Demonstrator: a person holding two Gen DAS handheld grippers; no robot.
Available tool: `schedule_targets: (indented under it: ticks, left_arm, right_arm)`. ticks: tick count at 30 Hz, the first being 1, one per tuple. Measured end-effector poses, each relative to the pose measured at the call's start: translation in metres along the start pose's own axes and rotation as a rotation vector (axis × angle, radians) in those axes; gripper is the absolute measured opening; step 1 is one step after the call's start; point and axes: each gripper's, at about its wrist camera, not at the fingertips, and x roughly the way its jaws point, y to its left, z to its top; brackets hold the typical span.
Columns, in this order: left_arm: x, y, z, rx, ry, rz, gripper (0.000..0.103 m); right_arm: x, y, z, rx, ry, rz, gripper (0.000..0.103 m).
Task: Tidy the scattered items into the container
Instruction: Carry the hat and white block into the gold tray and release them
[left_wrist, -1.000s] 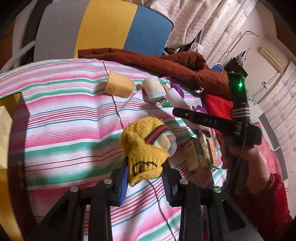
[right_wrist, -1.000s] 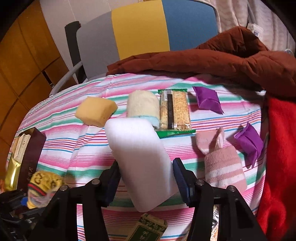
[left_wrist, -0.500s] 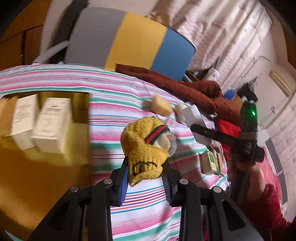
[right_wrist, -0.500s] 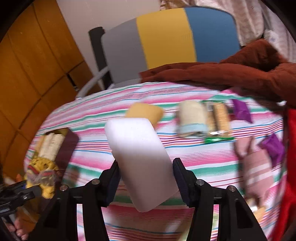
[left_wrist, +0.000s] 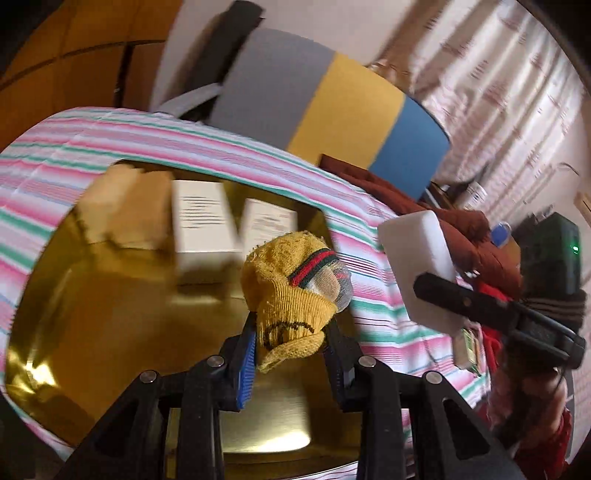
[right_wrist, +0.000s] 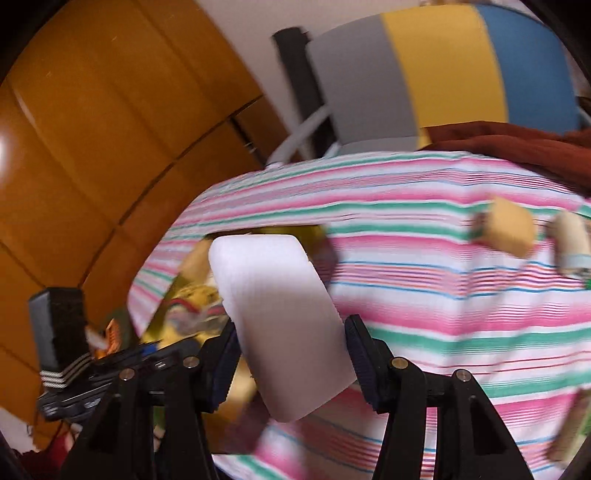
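My left gripper (left_wrist: 290, 354) is shut on a rolled yellow sock (left_wrist: 291, 280) with a red and green band, held above the gold-lined container (left_wrist: 110, 314). The container holds white boxes (left_wrist: 207, 229) and a tan block (left_wrist: 125, 206). My right gripper (right_wrist: 291, 354) is shut on a white sponge block (right_wrist: 280, 317); it shows at the right of the left wrist view (left_wrist: 417, 266), beside the container's right edge. In the right wrist view the yellow sock (right_wrist: 192, 306) and left gripper sit lower left, over the container.
The striped cloth (right_wrist: 424, 295) carries a yellow sponge (right_wrist: 511, 230) and a cream sock roll (right_wrist: 570, 243) at far right. A grey, yellow and blue chair back (left_wrist: 332, 99) and a brown coat (left_wrist: 461, 221) stand behind. Wooden panels (right_wrist: 92, 147) are at left.
Both grippers swung left toward the container with their loads. The left gripper now holds the sock over the container's interior; the white sponge has come up beside its right edge.
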Motion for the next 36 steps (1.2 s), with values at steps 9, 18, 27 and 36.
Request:
schedule_targets:
  ticks: [9, 18, 27, 36]
  left_arm:
    - [-0.006, 0.068, 0.007, -0.070, 0.023, 0.127, 0.032]
    - [0.005, 0.107, 0.018, -0.098, 0.057, 0.186, 0.034]
    - [-0.014, 0.111, 0.024, -0.137, 0.023, 0.200, 0.050]
    - [-0.046, 0.120, 0.033, -0.237, -0.116, 0.189, 0.055]
  right_arm:
    - [0.078, 0.069, -0.012, -0.035, 0.160, 0.034, 0.056]
    - [0.128, 0.082, -0.015, 0.042, 0.227, -0.008, 0.057]
    - [0.154, 0.085, -0.016, 0.133, 0.224, 0.012, 0.070]
    - [0.133, 0.091, -0.017, 0.134, 0.164, 0.084, 0.081]
